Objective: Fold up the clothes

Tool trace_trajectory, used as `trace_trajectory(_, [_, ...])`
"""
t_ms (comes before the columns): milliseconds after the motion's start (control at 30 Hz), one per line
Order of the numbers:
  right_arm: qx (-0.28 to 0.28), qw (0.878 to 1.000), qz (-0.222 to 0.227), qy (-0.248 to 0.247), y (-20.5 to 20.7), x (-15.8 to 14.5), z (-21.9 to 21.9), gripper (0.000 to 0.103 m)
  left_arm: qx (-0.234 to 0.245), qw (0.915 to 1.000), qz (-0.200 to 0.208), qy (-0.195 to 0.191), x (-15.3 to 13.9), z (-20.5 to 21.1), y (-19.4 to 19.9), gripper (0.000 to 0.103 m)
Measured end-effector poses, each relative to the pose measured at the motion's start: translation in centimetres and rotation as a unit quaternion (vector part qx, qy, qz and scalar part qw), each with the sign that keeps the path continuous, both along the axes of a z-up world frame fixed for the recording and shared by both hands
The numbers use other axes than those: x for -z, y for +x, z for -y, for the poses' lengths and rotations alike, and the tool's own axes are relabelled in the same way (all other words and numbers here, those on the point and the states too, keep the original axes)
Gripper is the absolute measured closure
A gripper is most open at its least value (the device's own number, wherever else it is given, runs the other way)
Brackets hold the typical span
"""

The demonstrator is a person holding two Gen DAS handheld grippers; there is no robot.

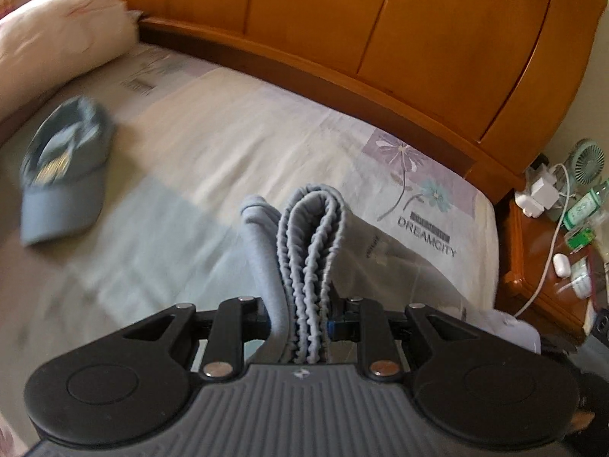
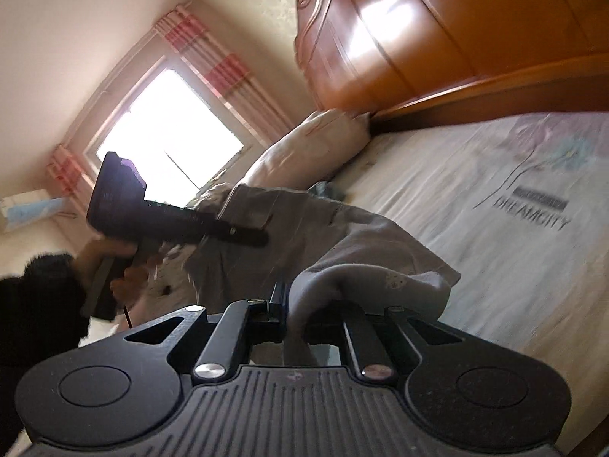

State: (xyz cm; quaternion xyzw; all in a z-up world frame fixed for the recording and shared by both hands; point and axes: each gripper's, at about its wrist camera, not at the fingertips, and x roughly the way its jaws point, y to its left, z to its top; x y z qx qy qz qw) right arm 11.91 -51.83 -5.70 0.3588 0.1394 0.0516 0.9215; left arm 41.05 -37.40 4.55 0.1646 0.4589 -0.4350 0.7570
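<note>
From my left camera, taking the wooden headboard (image 1: 380,38) as my marker, I see a cream pillow (image 1: 57,34) leaning against its left end, and further out from it on the bed sheet (image 1: 213,141) a blue cap (image 1: 64,175) lies blurred, well apart from everything I hold. My left gripper (image 1: 300,320) has its fingers pinching a bunched elastic waistband of grey trousers (image 1: 308,251), the gathered band standing up in folds between them, lifted off the sheet below the headboard's middle. Off the headboard's right end stands a nightstand (image 1: 540,282) with a small green fan (image 1: 588,160), a white charger (image 1: 540,190) and a green bottle (image 1: 586,205) on it. From my right camera the room tilts: a bright window (image 2: 163,133) with striped pink curtains (image 2: 224,72) sits left of the headboard (image 2: 437,26), and the pillow (image 2: 312,144) rests at its foot. A hand (image 2: 114,262) in a black fuzzy sleeve (image 2: 34,304) grips the left gripper (image 2: 262,238), its fingers sunk in the trousers (image 2: 342,236), which stretch from there to my right gripper (image 2: 316,312). Its fingers are pinching a rounded fold of that grey cloth, held above the sheet (image 2: 514,228), out from the headboard.
</note>
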Motion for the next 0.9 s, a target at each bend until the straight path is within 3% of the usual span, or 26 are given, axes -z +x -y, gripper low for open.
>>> trace_trajectory(333, [0.06,0.995,-0.021,-0.076,1.3,1.1,-0.1,0.093,0.034,0.9991,0.017,0.019,2.1,6.1,3.3,0.082])
trace_trajectory(567, [0.062,0.995,-0.043,-0.071,2.3,2.8,-0.3,0.093,0.03,0.9991,0.012,0.028,3.8,7.1,5.1,0.082])
trace_trajectory(900, [0.082,0.991,-0.046,-0.09,1.8,2.7,-0.6,0.093,0.028,0.9994,0.007,0.017,5.2,7.7,6.3,0.082])
